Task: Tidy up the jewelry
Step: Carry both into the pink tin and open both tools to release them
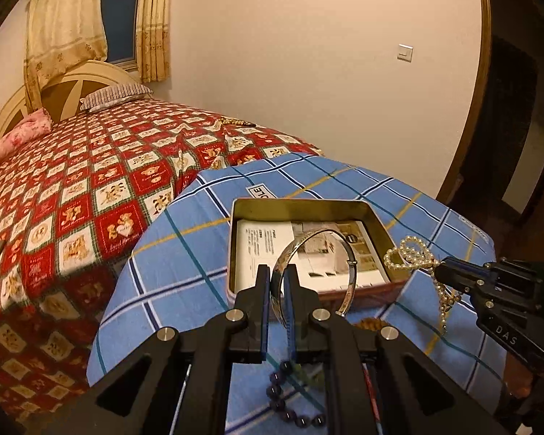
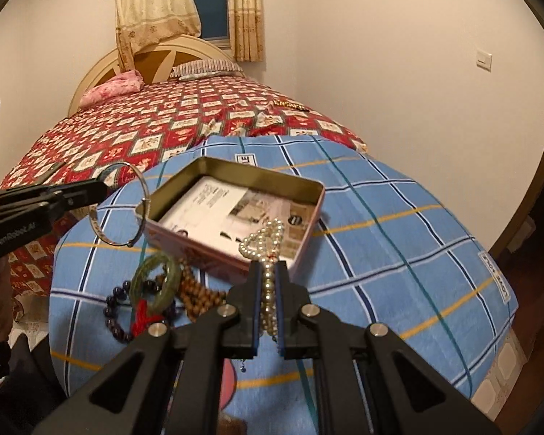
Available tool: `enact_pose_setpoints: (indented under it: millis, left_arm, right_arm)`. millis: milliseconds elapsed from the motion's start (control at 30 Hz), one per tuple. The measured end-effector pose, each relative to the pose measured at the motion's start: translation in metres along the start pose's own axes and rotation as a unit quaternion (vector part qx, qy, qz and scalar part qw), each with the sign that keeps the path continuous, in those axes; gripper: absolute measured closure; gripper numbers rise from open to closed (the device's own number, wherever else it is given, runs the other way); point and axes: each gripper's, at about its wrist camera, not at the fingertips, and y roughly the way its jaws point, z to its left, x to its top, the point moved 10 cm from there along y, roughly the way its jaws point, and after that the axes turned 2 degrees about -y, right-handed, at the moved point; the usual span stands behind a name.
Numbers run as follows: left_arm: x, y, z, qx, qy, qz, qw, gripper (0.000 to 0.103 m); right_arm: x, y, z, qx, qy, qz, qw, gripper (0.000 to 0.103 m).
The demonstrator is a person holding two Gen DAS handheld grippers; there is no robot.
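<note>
An open pink tin box (image 1: 367,218) (image 2: 310,214) lined with printed paper sits on a table with a blue checked cloth (image 1: 185,253) (image 2: 399,224). My left gripper (image 1: 276,272) (image 2: 103,185) is shut on a silver bangle (image 1: 339,253) (image 2: 141,195) and holds it upright at the tin's near left edge. My right gripper (image 2: 268,270) (image 1: 439,270) is shut on a pearl necklace (image 2: 264,243) (image 1: 411,253) and holds it over the tin's near right rim, beads hanging down.
Loose on the cloth near the tin lie a green jade bangle (image 2: 156,281) with a red tassel, a dark bead bracelet (image 2: 116,311) (image 1: 283,398) and brown wooden beads (image 2: 199,293). A bed with a red patterned quilt (image 1: 90,188) stands behind the table.
</note>
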Motion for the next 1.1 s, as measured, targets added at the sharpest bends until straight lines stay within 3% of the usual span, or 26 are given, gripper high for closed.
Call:
enact_pose_setpoints:
  millis: [500,1100]
  left_arm:
    - [0.024,0.063,0.009,0.019,0.013,0.028,0.9994,0.096]
    - [0.025,0.115,0.013,0.060,0.051,0.060,0.9951,0.096]
  right_arm:
    - [0.036,0.054,-0.003,0.005,0.004,0.012,1.000,0.094]
    - [0.036,0.102,-0.019,-0.007,0.011,0.046,0.999,0.094]
